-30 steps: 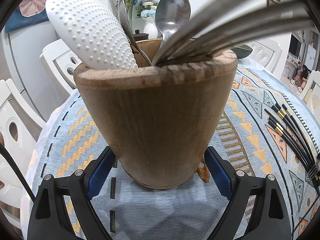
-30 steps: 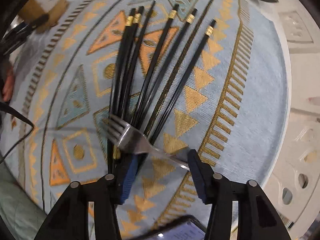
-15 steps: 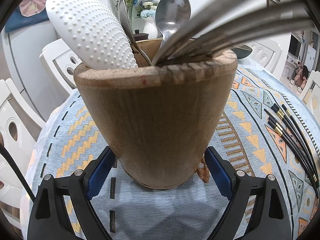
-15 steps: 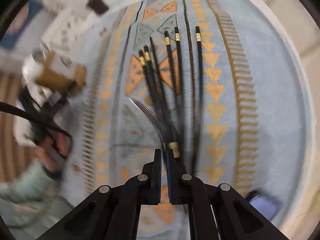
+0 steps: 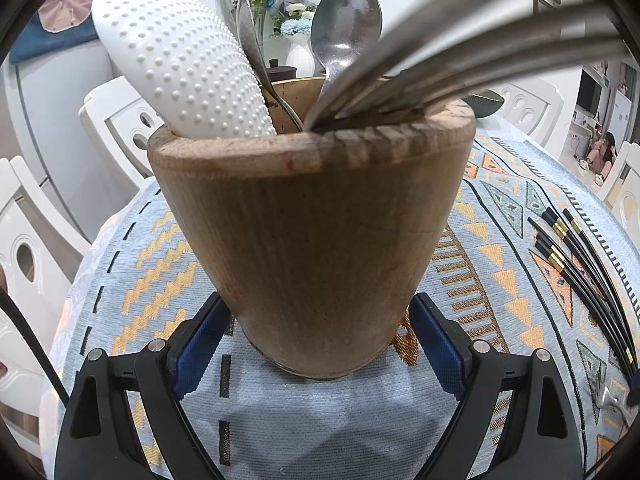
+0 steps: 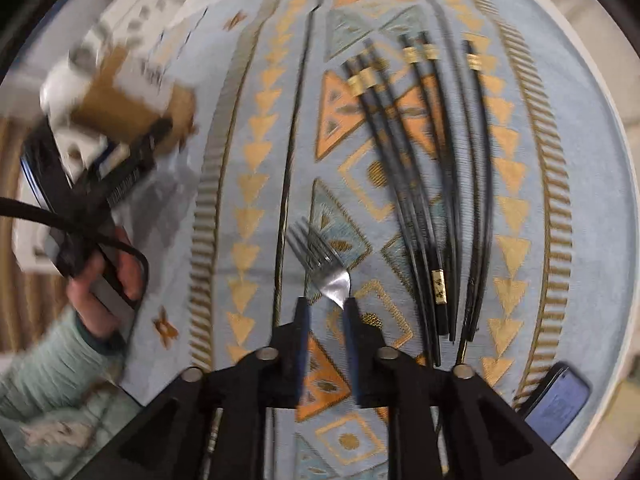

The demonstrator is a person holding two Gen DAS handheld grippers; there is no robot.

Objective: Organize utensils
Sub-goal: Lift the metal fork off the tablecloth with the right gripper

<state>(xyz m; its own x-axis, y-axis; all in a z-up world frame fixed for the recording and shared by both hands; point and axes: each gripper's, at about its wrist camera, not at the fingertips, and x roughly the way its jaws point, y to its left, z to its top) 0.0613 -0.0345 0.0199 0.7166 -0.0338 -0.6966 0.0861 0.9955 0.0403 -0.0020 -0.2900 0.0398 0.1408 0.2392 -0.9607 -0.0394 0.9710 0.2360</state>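
A wooden utensil holder (image 5: 312, 220) stands on the patterned tablecloth (image 5: 132, 260). In it are a white dotted rice paddle (image 5: 180, 60), a metal spoon (image 5: 344, 28) and several metal handles (image 5: 480, 40). My left gripper (image 5: 320, 320) is shut on the holder's base, one blue pad on each side. Several black chopsticks (image 6: 420, 180) with gold bands lie on the cloth. Left of them a metal fork (image 6: 320, 264) pokes out between the jaws of my right gripper (image 6: 326, 312). These jaws are opening, with a gap showing beside the fork's neck.
A dark phone (image 6: 560, 396) lies near the table's edge at the lower right. A hand (image 6: 104, 272) in a pale green sleeve holds the left gripper by the blurred holder (image 6: 120, 108). White chairs (image 5: 120, 120) ring the table.
The right gripper closed on the fork among the chopsticks, carried it left clear of them, and its jaws have parted again. The left gripper and holder have not moved.
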